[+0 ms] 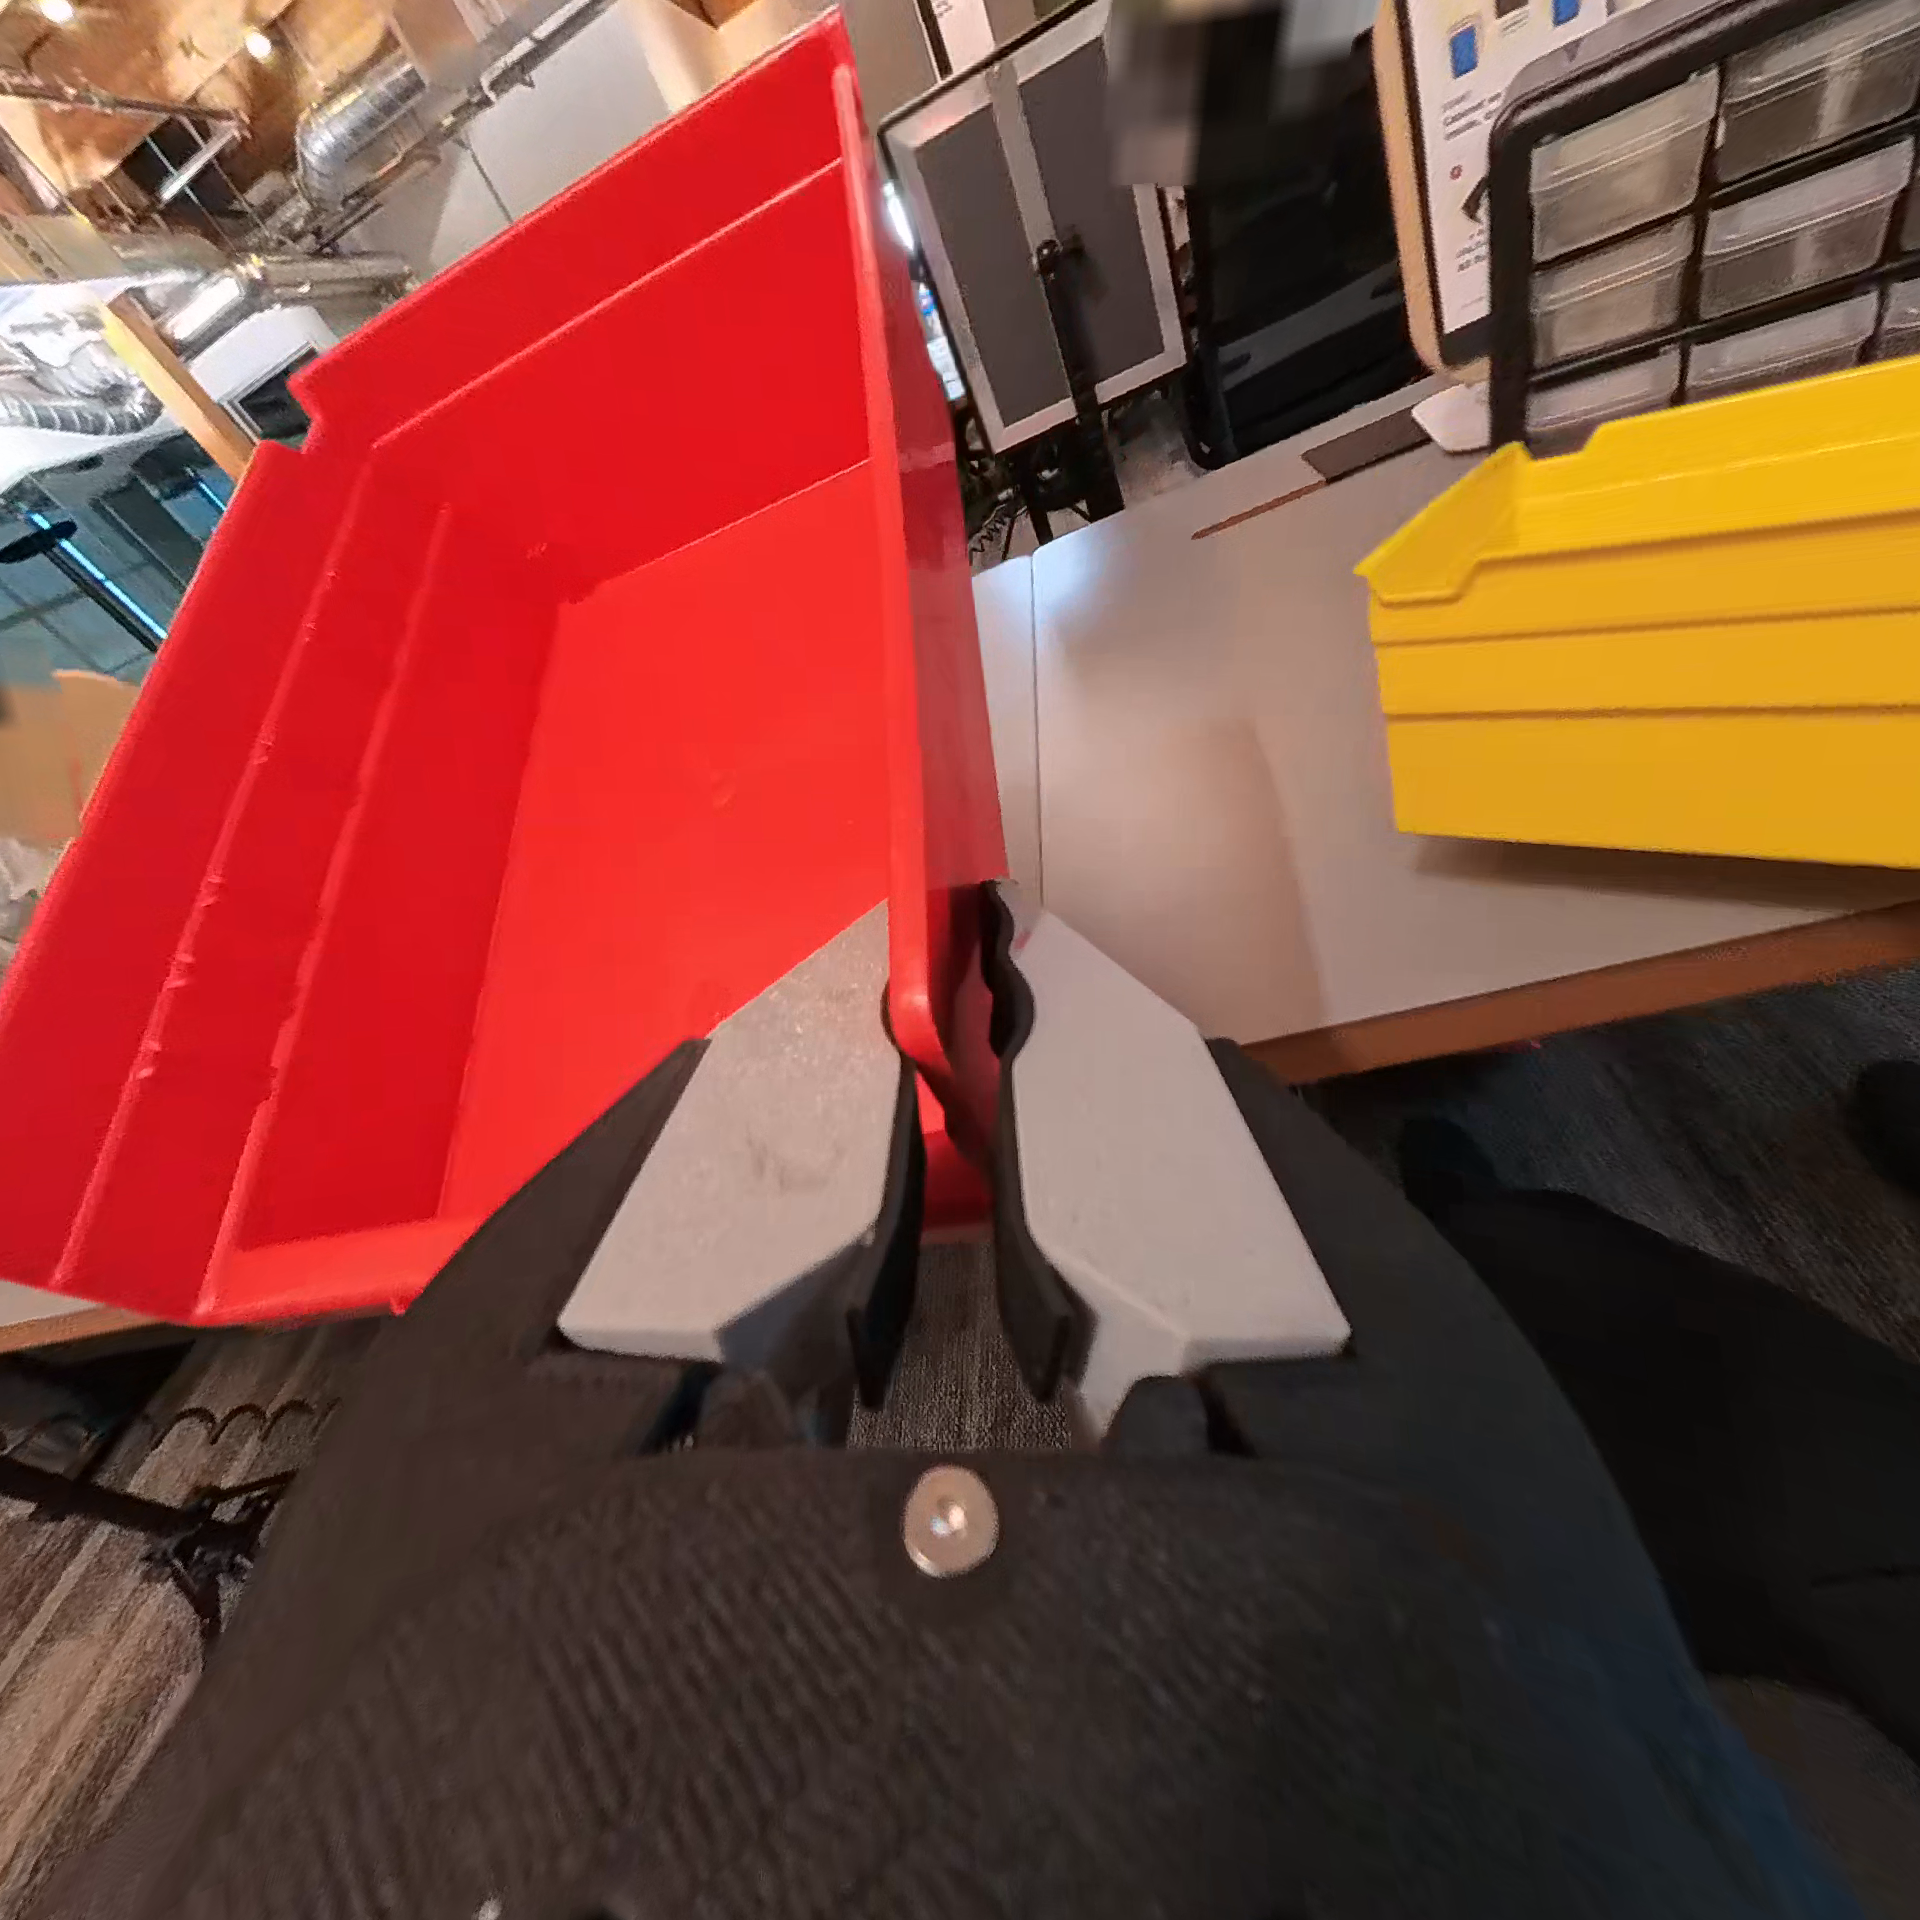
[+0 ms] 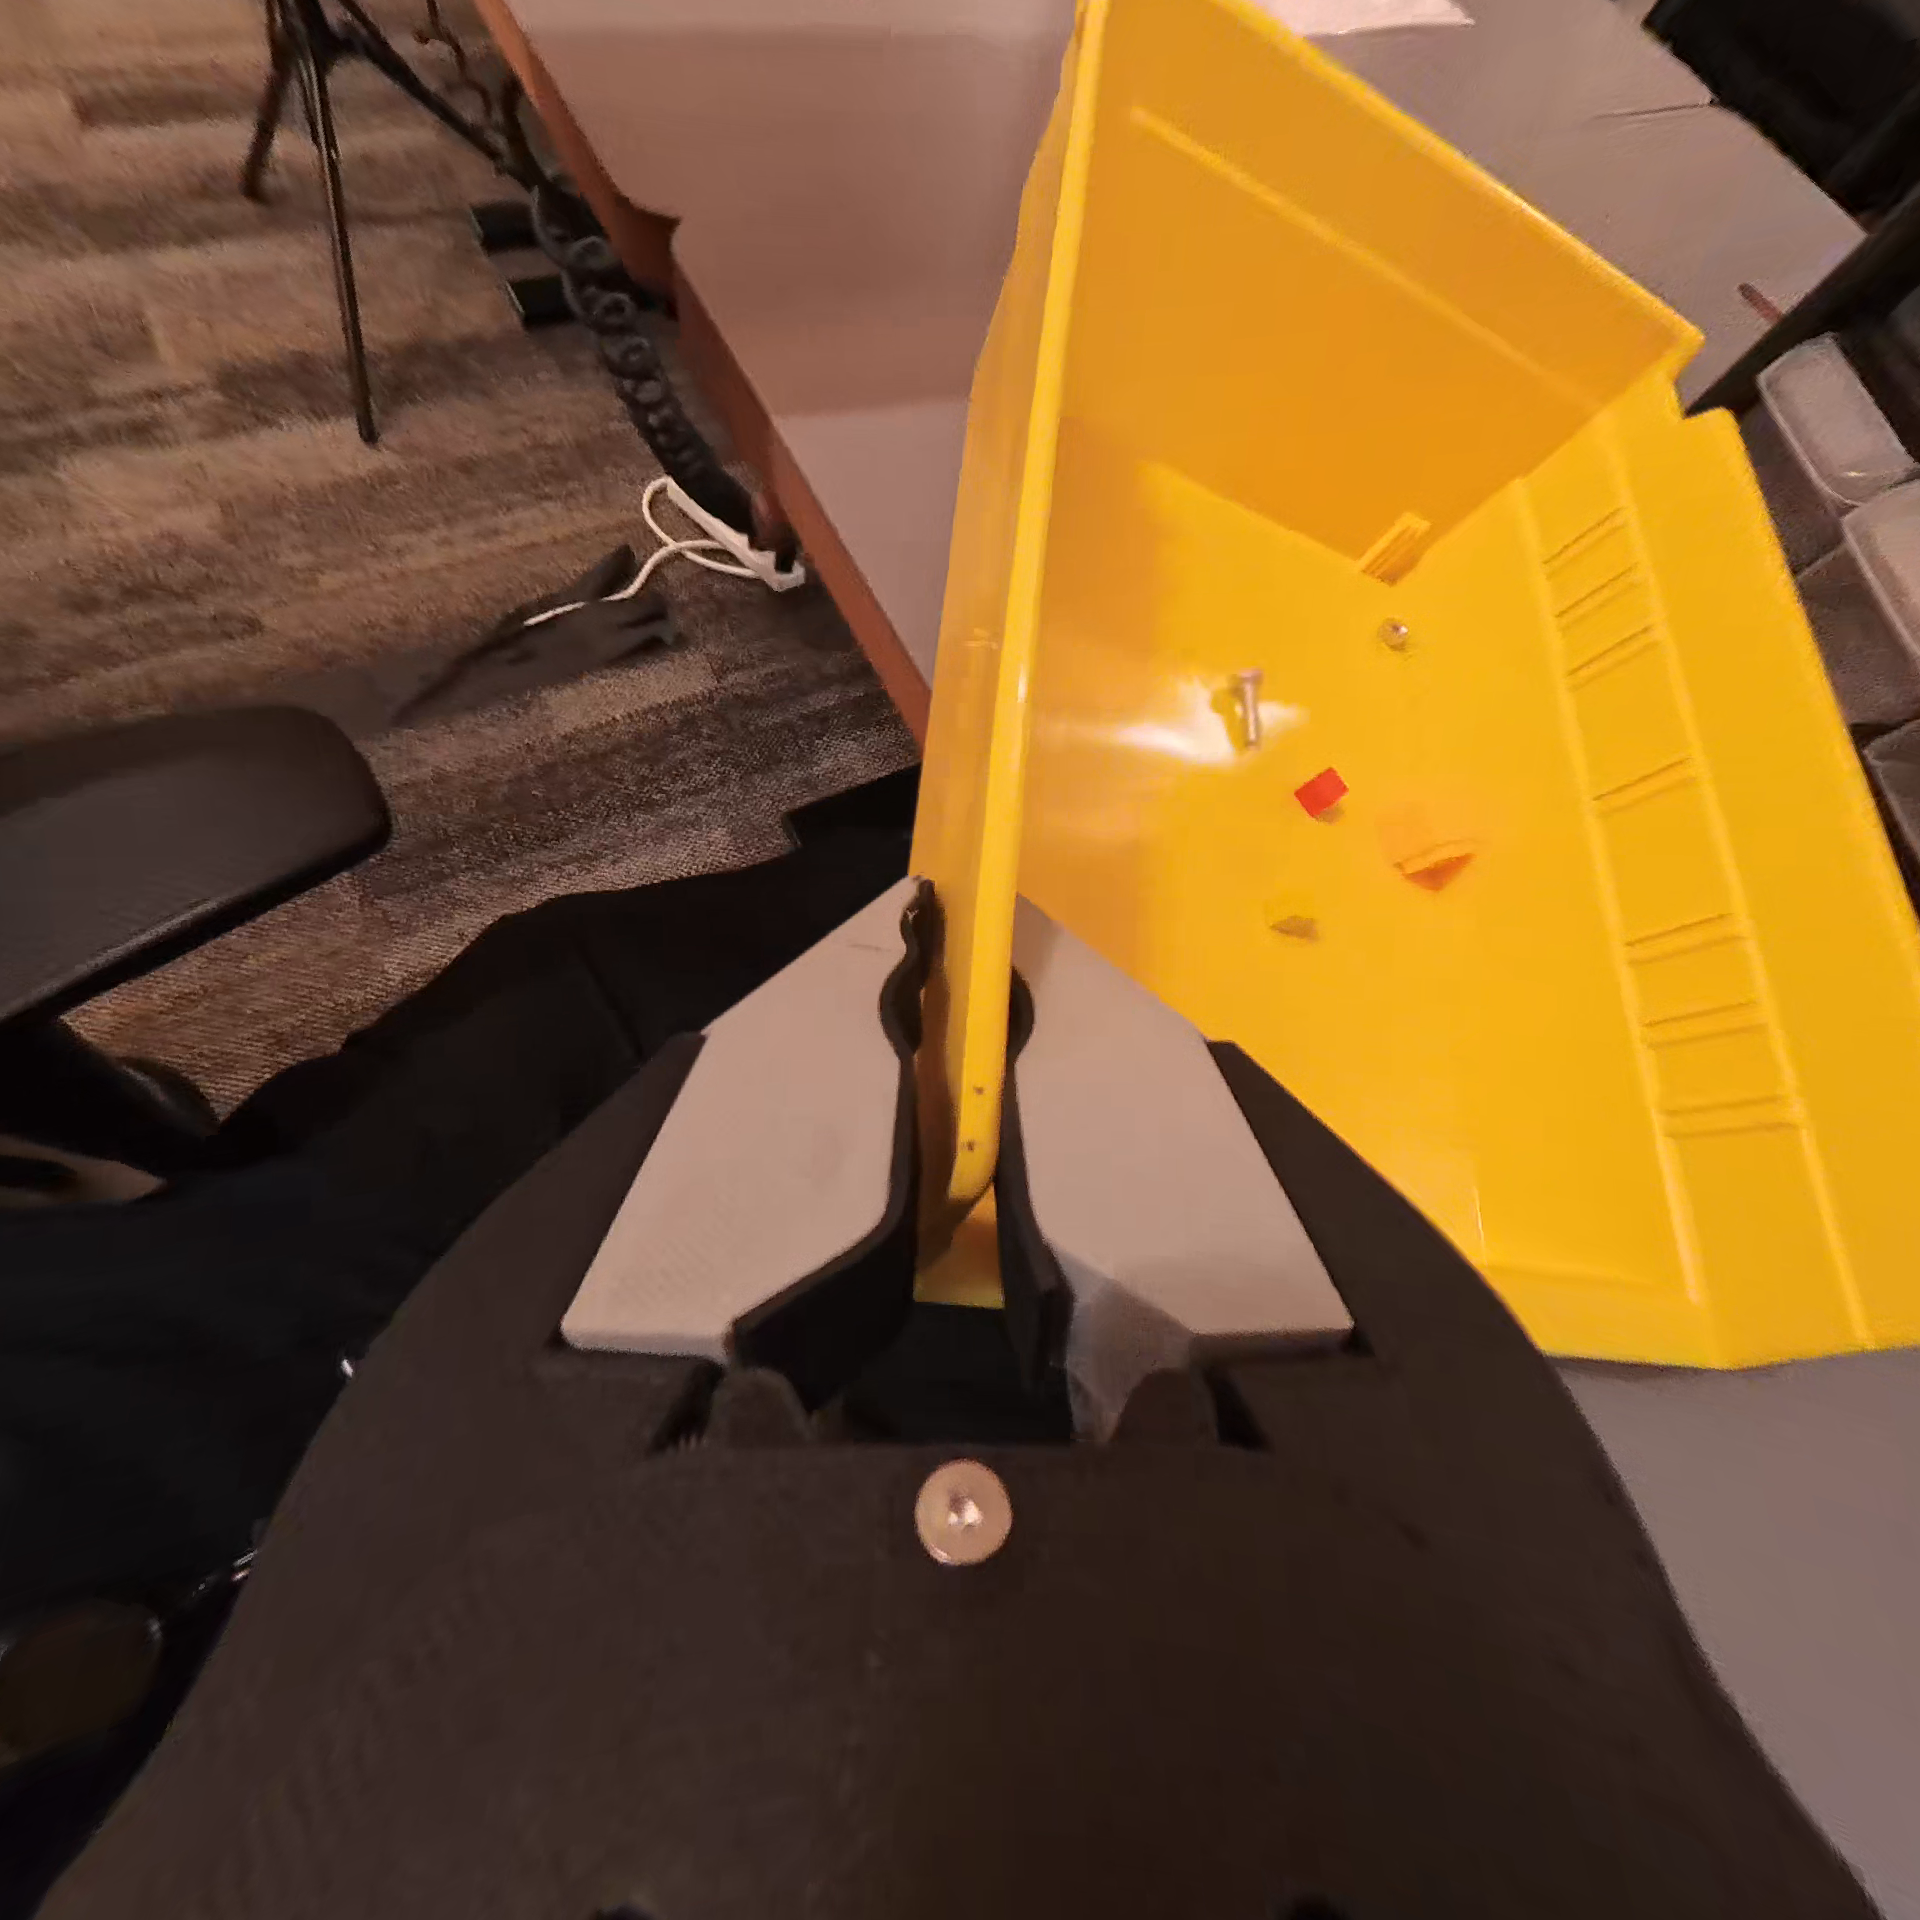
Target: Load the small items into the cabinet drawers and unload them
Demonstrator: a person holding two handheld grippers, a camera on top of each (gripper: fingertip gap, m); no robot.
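Leftmost, my left gripper (image 1: 951, 1039) pinches the side wall of the red bin (image 1: 520, 727), tilted over the bench (image 1: 1195, 675) edge. Further right, my right gripper (image 2: 961, 1039) clamps the yellow bin's (image 2: 1351, 364) wall; small items (image 2: 1320, 792) lie inside it, drawer cabinet (image 1: 1704, 239) behind.

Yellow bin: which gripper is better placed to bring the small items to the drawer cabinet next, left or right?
Right, probably. The right gripper already clamps the yellow bin wall, with small items inside. The left gripper clamps the red bin, which looks empty.
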